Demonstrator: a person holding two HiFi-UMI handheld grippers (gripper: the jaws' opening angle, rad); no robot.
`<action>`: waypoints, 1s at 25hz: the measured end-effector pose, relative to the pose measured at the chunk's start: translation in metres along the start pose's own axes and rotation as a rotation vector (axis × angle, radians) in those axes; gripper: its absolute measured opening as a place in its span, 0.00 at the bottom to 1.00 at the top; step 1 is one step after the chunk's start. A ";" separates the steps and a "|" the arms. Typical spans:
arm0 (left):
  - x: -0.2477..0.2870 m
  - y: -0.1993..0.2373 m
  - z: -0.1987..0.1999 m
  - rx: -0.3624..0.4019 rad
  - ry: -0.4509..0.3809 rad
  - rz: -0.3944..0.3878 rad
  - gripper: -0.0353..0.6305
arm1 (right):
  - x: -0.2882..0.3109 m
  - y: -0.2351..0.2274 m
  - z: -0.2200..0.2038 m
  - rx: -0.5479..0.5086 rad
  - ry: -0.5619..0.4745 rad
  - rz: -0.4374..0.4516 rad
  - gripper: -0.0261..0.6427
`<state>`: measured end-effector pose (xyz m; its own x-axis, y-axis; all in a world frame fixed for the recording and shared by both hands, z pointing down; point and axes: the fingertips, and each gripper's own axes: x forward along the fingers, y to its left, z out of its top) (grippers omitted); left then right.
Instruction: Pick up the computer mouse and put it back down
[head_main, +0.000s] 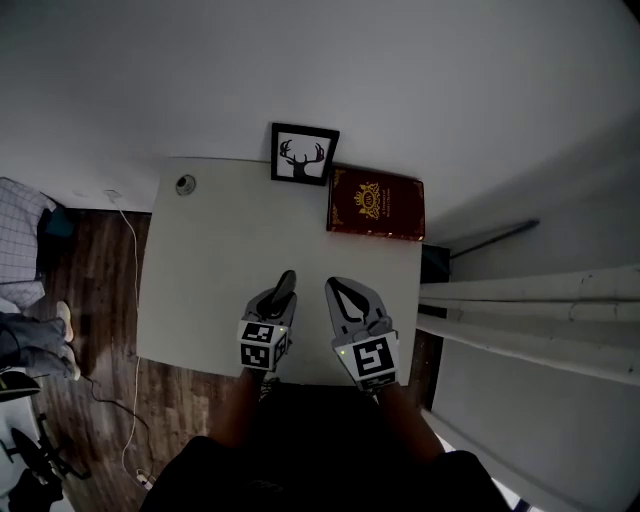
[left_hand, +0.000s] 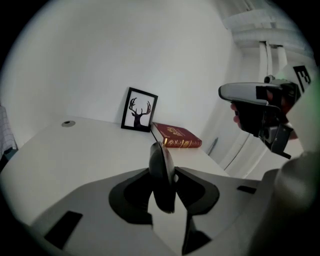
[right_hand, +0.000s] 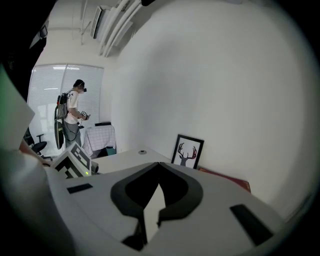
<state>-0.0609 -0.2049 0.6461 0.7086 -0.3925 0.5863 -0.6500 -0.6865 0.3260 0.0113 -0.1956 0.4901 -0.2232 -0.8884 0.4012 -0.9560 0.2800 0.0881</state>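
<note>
One dark mouse (left_hand: 162, 177) (slim, edgewise)

On the desk (head_main: 195, 290), the picture frame (head_main: 303, 153) stands at the upper edge with the book (head_main: 376, 203) lying just right of it, a round fitting (head_main: 185, 184) sits in the upper left corner, and over the lower edge the mouse (head_main: 284, 285) is in the left gripper (head_main: 277, 305), the right gripper (head_main: 336, 287) just right of it.

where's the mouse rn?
The mouse is clamped on edge in the left gripper, over the near part of the white table, just left of the shut right gripper.
</note>
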 end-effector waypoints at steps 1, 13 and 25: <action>0.005 0.000 -0.002 -0.001 0.013 -0.001 0.24 | 0.000 -0.001 -0.002 0.013 0.004 -0.001 0.07; 0.045 0.010 -0.005 -0.007 0.105 -0.017 0.24 | 0.024 -0.011 -0.034 0.072 0.075 0.027 0.07; 0.069 0.002 -0.011 -0.012 0.153 -0.069 0.24 | 0.031 -0.025 -0.043 0.091 0.097 0.014 0.07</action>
<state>-0.0165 -0.2270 0.6950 0.7022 -0.2460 0.6682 -0.6051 -0.7008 0.3779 0.0362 -0.2147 0.5397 -0.2210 -0.8441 0.4885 -0.9673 0.2537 0.0008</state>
